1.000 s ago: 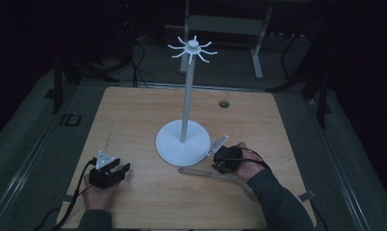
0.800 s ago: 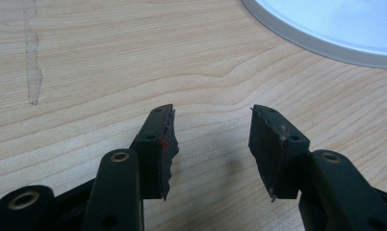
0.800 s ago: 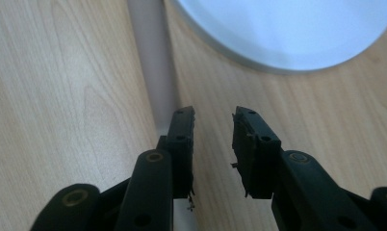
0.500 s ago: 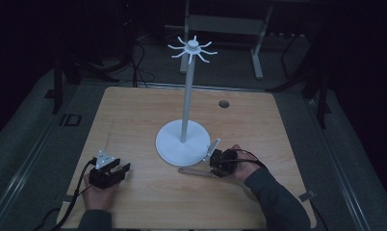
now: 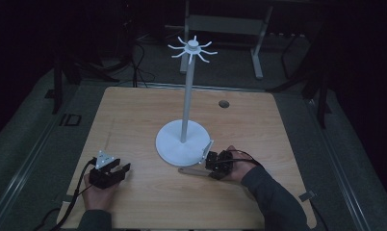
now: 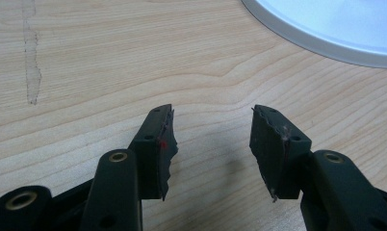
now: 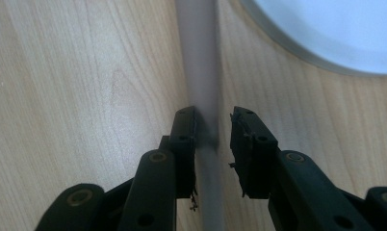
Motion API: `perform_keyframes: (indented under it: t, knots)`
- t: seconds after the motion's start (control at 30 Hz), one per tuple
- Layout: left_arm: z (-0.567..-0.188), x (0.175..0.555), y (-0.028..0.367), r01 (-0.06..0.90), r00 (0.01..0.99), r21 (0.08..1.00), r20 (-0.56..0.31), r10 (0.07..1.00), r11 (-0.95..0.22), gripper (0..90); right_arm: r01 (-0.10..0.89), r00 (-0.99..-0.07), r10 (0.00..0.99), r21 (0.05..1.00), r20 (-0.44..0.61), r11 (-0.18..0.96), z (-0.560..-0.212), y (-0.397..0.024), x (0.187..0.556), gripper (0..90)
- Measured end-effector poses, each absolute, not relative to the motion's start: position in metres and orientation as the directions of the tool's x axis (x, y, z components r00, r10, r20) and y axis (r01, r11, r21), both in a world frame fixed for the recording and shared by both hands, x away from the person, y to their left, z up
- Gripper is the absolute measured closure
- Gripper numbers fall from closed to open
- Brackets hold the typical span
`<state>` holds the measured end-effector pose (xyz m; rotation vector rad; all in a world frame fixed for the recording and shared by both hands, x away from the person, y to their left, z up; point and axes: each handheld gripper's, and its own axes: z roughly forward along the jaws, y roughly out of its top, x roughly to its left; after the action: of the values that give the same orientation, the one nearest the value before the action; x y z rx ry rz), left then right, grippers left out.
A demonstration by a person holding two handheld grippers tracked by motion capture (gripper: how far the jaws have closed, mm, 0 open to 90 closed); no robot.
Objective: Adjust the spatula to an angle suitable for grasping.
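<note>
Seen from the high view, the room is dim and its edges sink into near black. The wooden surface [image 5: 134,120] is the brightest area, evenly and softly lit from above, without glare. Both gripper views are brighter, with wood grain sharp. The left tongs [image 6: 211,139] cast a faint shadow beneath. The pale stick [image 7: 201,72] looks blurred, out of focus.

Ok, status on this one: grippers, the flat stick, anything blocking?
Left gripper open, idle on bare table. Right gripper open, jaws straddling the flat stick, not clamped. Stand base close beside the stick.
</note>
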<state>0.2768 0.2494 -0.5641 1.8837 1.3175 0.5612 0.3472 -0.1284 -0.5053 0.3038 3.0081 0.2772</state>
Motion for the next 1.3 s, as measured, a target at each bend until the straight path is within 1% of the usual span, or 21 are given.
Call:
perform_keyframes:
  t: [0.3,0.47,0.7,1.1,1.3]
  knots:
    - [-0.564,0.277,0.249,0.596,0.372,0.782,-0.067,0.926,-0.182,50.3,0.183,-0.980,0.191,0.118,-0.057,0.976,-0.516,-0.121,0.351,72.6]
    - [-0.564,0.277,0.249,0.597,0.372,0.782,-0.068,0.926,-0.182,50.2,0.182,-0.982,0.186,0.100,-0.035,0.978,-0.519,-0.119,0.354,73.3]
    - [-0.564,0.277,0.249,0.597,0.372,0.781,-0.067,0.926,-0.183,50.2,0.172,-0.984,0.175,0.102,-0.024,0.980,-0.519,-0.117,0.355,74.7]
    - [-0.564,0.277,0.250,0.600,0.367,0.780,-0.072,0.927,-0.177,50.2,0.145,-0.987,0.151,0.106,-0.050,0.984,-0.519,-0.118,0.354,75.9]
    - [-0.564,0.278,0.250,0.602,0.365,0.779,-0.073,0.928,-0.176,50.3,0.140,-0.986,0.150,0.130,-0.070,0.982,-0.517,-0.120,0.350,76.0]
